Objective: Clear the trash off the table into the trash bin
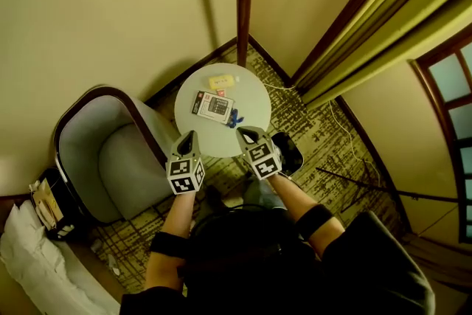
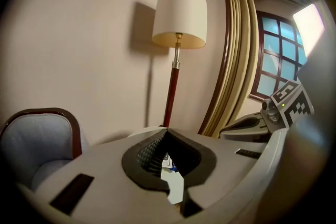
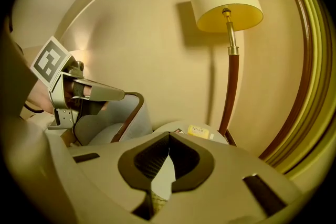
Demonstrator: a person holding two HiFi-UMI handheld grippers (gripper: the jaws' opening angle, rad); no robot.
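Note:
A round white table (image 1: pixel 254 111) carries a yellow packet (image 1: pixel 221 82), a black-and-white flat box (image 1: pixel 213 105) and a small blue wrapper (image 1: pixel 234 117). My left gripper (image 1: pixel 188 135) hovers over the table's near left edge, shut and empty. My right gripper (image 1: pixel 244 132) hangs over the near right edge, also shut with nothing in it. A dark round bin (image 1: pixel 292 151) stands on the floor right of the table, partly hidden by the right gripper. In the right gripper view the yellow packet (image 3: pixel 198 131) lies beyond the closed jaws. The left gripper view shows a bit of blue wrapper (image 2: pixel 172 167) through the jaw gap.
A grey armchair (image 1: pixel 110 151) with a dark wooden frame stands left of the table. A floor lamp (image 1: pixel 243 11) rises behind it in the corner. Curtains (image 1: pixel 383 18) and a window are at the right. A cable runs over the patterned carpet (image 1: pixel 332 151).

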